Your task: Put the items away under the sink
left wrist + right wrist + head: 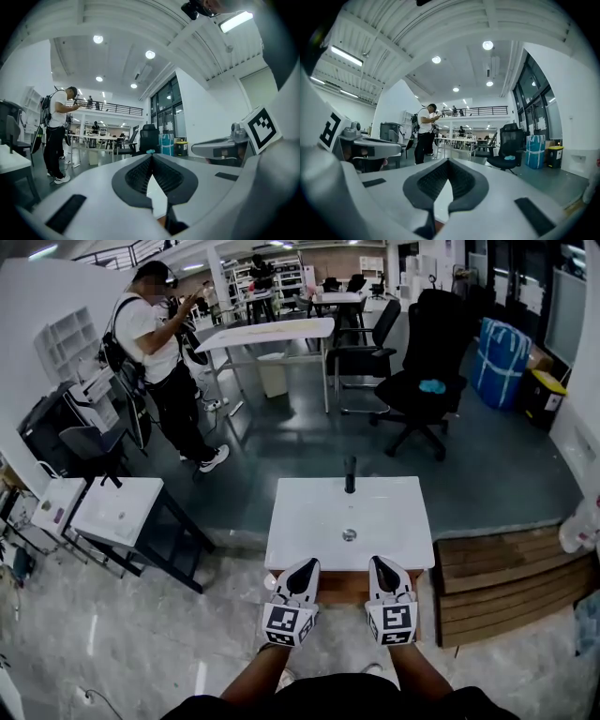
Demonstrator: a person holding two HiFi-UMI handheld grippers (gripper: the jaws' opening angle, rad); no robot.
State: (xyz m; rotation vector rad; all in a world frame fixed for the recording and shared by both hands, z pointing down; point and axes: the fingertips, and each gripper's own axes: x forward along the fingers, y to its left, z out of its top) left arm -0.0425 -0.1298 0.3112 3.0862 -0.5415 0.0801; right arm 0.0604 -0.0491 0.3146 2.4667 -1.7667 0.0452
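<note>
A white sink top [309, 521] with a black faucet [350, 474] and a round drain [349, 534] stands right in front of me in the head view. A strip of its brown wooden base [345, 589] shows at the near edge. My left gripper [305, 565] and right gripper [380, 562] hang side by side over that near edge, pointing level toward the faucet. In the left gripper view the left gripper [151, 157] has its jaws meeting at the tips with nothing between them. The right gripper [448, 161] in its own view is shut and empty too.
Stacked wooden boards [506, 577] lie to the right of the sink, with a white object [581, 526] at the picture's right edge. A small white table [117, 512] stands to the left. Farther off are a standing person [164, 362], a black office chair [427, 371] and a blue bag [502, 362].
</note>
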